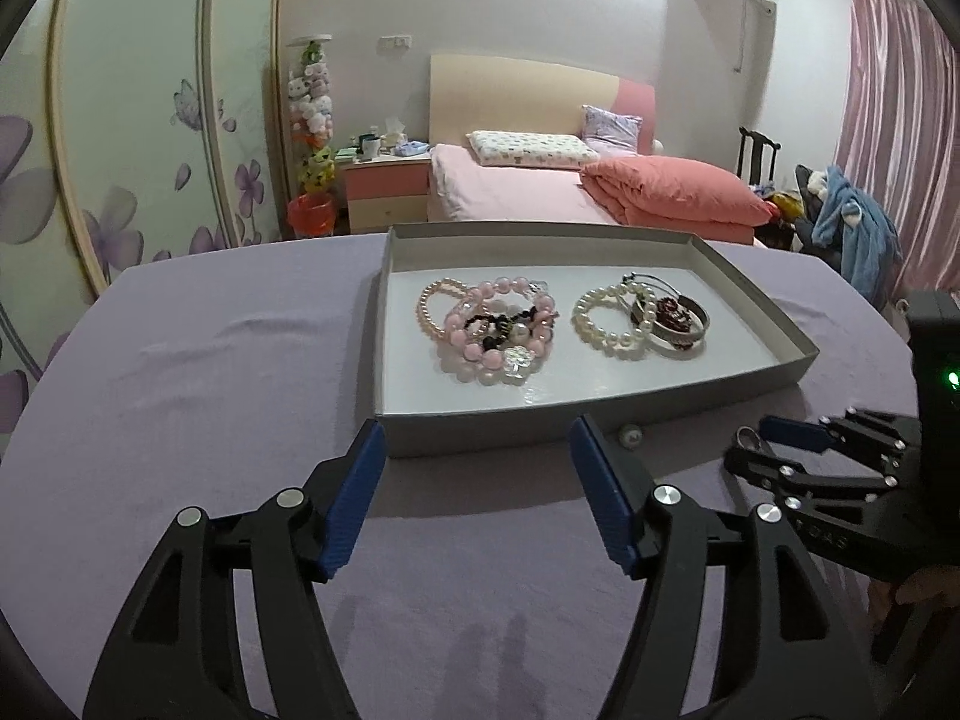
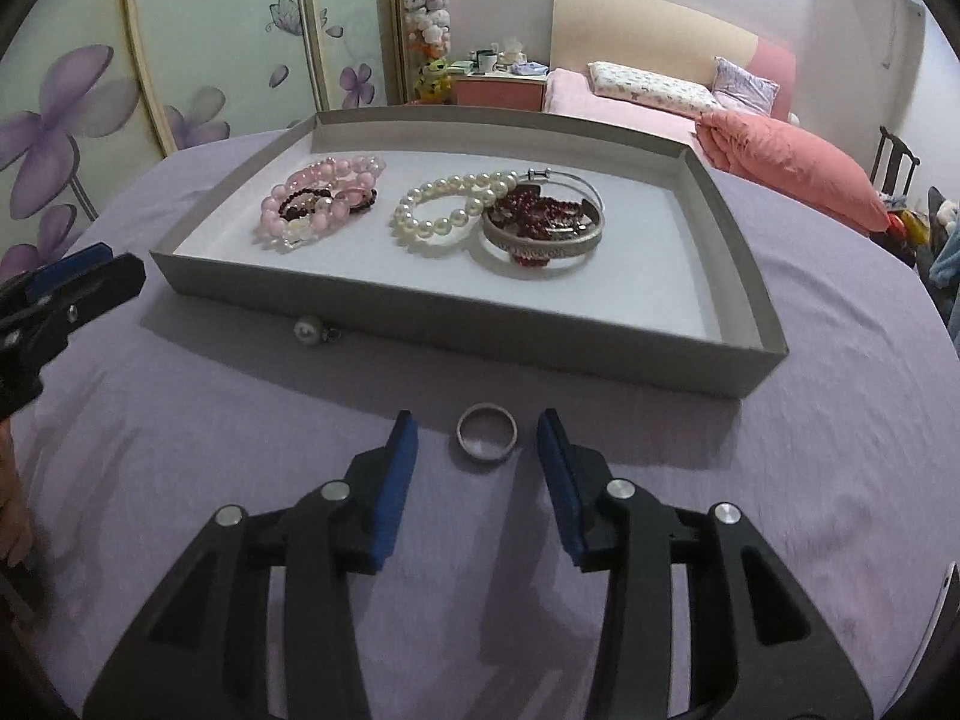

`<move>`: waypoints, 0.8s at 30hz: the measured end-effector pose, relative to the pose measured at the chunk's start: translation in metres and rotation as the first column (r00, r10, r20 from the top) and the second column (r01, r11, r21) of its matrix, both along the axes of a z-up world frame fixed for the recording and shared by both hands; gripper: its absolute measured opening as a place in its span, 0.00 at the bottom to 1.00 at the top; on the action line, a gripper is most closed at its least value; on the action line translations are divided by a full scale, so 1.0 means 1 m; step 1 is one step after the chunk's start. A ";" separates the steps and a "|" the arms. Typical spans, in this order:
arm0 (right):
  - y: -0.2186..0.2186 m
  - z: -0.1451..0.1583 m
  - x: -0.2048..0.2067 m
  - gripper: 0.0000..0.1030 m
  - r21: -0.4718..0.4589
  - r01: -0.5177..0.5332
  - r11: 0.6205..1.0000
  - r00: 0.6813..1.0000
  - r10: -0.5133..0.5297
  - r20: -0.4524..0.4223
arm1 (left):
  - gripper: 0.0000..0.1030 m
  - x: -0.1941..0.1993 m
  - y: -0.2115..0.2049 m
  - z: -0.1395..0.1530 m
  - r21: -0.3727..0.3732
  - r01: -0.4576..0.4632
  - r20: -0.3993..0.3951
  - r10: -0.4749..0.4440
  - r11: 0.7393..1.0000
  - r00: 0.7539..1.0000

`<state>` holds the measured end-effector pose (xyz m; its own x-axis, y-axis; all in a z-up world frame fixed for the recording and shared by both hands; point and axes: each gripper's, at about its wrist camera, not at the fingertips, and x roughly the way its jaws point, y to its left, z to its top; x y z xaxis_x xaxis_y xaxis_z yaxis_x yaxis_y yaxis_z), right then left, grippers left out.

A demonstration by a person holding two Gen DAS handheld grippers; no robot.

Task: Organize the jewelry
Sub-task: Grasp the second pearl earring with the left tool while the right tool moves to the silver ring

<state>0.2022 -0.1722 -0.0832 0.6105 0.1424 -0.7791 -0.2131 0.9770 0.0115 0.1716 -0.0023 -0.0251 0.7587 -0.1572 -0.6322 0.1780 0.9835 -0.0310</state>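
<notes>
A shallow grey box [image 1: 480,429] [image 2: 456,324] on the purple cloth holds pink bead bracelets [image 1: 498,324] [image 2: 318,198], a white pearl bracelet [image 1: 606,318] [image 2: 444,210], and silver bangles with dark red beads [image 1: 678,318] [image 2: 543,225]. A silver ring [image 2: 486,433] [image 1: 747,437] lies on the cloth just in front of the box, between my right gripper's open fingertips [image 2: 477,429]. A small pearl earring [image 2: 307,330] [image 1: 630,435] lies against the box's front wall. My left gripper [image 1: 477,438] is open and empty before the box. The right gripper also shows in the left wrist view [image 1: 774,444].
The purple tablecloth [image 1: 210,408] [image 2: 810,420] covers a round table. Behind it are a pink bed [image 1: 540,186], a nightstand [image 1: 384,180], a flowered wardrobe [image 1: 120,150] and a chair with clothes [image 1: 852,216].
</notes>
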 end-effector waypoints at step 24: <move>-0.056 0.000 -0.004 0.21 0.038 0.102 0.994 0.995 -0.102 -0.005 | 0.35 0.033 -0.099 -0.042 0.119 -0.007 -0.181 0.028 0.993 0.983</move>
<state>0.1980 -0.2284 -0.0835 0.6210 0.1091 -0.7761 -0.1127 0.9924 0.0494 0.2043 -0.1012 -0.0669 0.6315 -0.0617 -0.7729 0.1628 0.9852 0.0544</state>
